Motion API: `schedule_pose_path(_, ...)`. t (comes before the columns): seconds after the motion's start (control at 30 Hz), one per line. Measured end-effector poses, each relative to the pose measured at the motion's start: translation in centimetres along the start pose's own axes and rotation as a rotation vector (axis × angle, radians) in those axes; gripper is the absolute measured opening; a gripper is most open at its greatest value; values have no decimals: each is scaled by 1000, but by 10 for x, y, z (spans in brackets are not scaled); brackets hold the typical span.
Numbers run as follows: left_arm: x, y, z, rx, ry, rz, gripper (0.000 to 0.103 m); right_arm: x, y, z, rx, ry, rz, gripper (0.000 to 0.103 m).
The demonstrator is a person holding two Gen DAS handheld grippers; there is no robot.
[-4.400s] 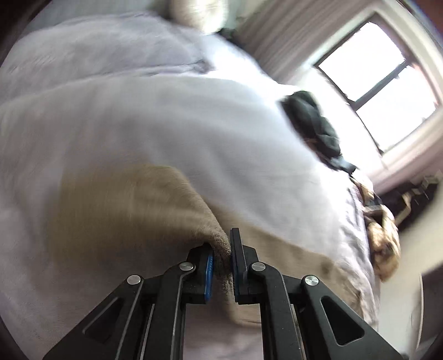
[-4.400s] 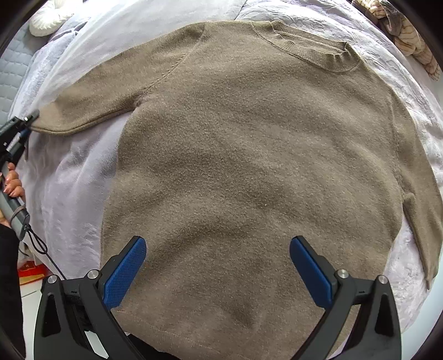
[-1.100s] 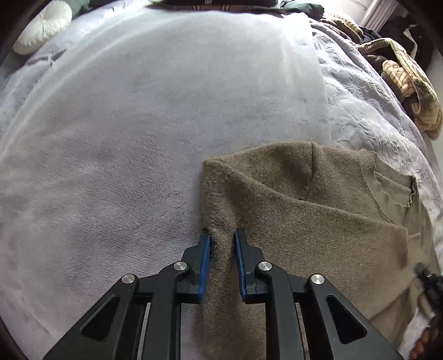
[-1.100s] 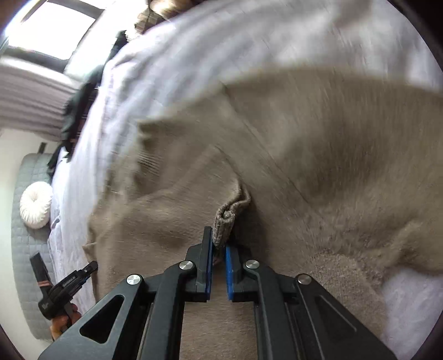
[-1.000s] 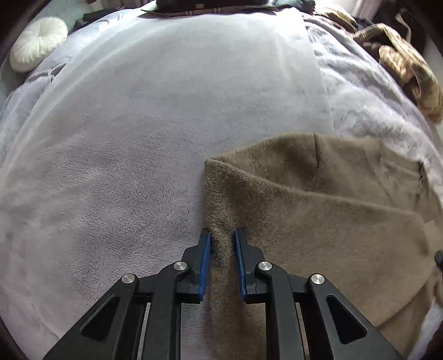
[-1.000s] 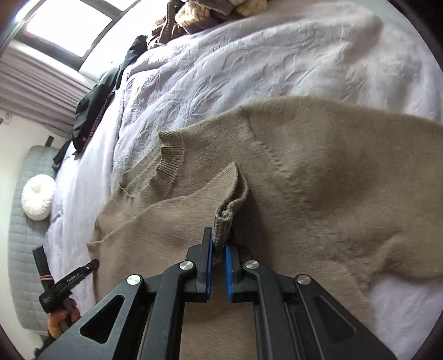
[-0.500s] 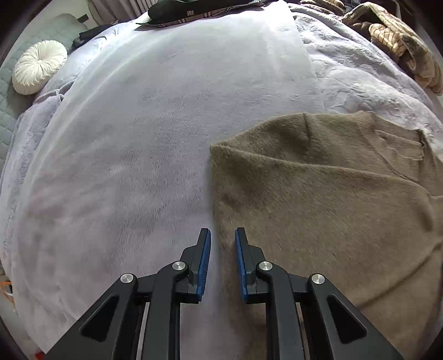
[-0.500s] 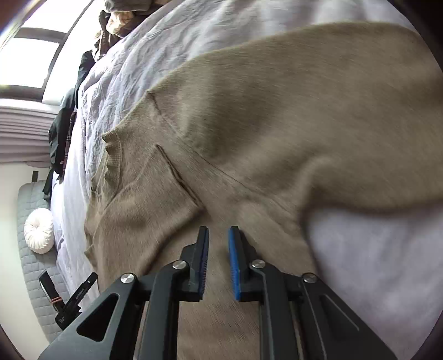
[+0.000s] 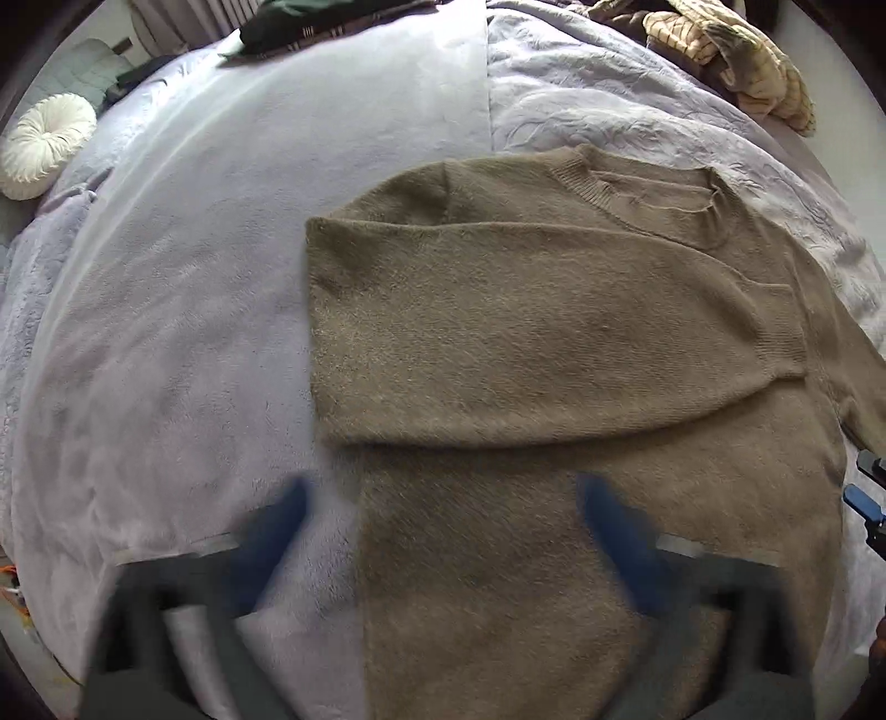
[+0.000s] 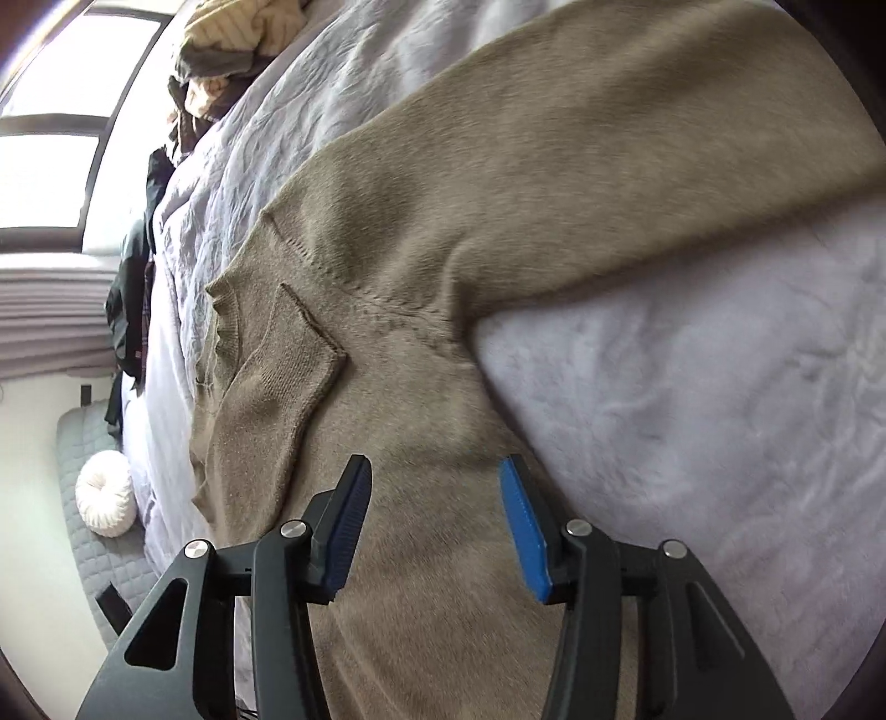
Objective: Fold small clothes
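Note:
A taupe knit sweater (image 9: 554,332) lies flat on the lavender bed cover (image 9: 194,332), with one sleeve folded across its chest and the cuff (image 9: 781,349) near the far side. My left gripper (image 9: 443,526) hovers over the sweater's lower body, its blue pads blurred by motion, jaws opening wide with nothing between them. In the right wrist view the same sweater (image 10: 443,232) shows the folded cuff (image 10: 293,365) and the other sleeve (image 10: 637,138) stretched out on the cover. My right gripper (image 10: 434,526) hangs above the sweater's side near the armpit, jaws opening, nothing gripped.
A round white cushion (image 9: 44,144) sits at the bed's far left corner. Dark clothes (image 9: 310,25) and a tan striped knit pile (image 9: 742,66) lie along the far edge. A window (image 10: 50,111) is beyond the bed. The right gripper's tip (image 9: 864,493) shows at the sweater's right edge.
Both grippers let go of the sweater and pulled back. The left jaws have spread from narrow to wide; the right jaws have parted to about half. The folded sleeve now lies flat across the chest.

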State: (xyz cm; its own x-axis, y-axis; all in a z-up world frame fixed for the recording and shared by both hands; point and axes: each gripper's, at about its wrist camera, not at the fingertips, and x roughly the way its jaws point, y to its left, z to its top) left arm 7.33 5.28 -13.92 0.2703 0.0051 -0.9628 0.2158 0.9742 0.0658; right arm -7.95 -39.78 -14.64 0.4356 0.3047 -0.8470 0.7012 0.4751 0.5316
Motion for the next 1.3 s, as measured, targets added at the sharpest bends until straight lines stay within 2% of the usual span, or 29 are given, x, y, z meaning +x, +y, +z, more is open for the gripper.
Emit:
schedule_pose_path(0.1,-8,-22,-10,43,5,8,102,-10,-11,-2,15,-8,10,53)
schedule_pose_path(0.27,-16,-33,-29,55,36,-25,102,-28,-36,1,64,-39,26,53)
schedule_pose_path(0.37,-10,-45,-31,71,75,-15,102,-42,-57,6,111,-76,40,53)
schedule_pose_path(0.47,-8,-56,-35,85,103,-42,102,-61,-81,16,160,-131,46,53)
schedule_pose_path(0.7,-10,-87,-32,101,102,-73,102,-108,-145,48,312,-300,58,53)
schedule_pose_path(0.87,-11,-101,-29,107,100,-84,102,-126,-183,66,431,-389,119,53)
schedule_pose_path(1.13,-13,-114,-25,113,101,-87,102,-128,-206,79,522,-438,273,54)
schedule_pose_path(1.2,-12,-113,-24,111,98,-86,102,-125,-207,80,526,-432,320,42)
schedule_pose_path(1.23,-12,-112,-24,107,98,-87,102,-123,-205,82,520,-425,345,16)
schedule_pose_path(1.27,-12,-110,-22,99,98,-88,102,-122,-203,82,513,-419,356,8)
schedule_pose_path(1.3,-10,-109,-19,94,98,-88,102,-122,-201,83,506,-417,372,8)
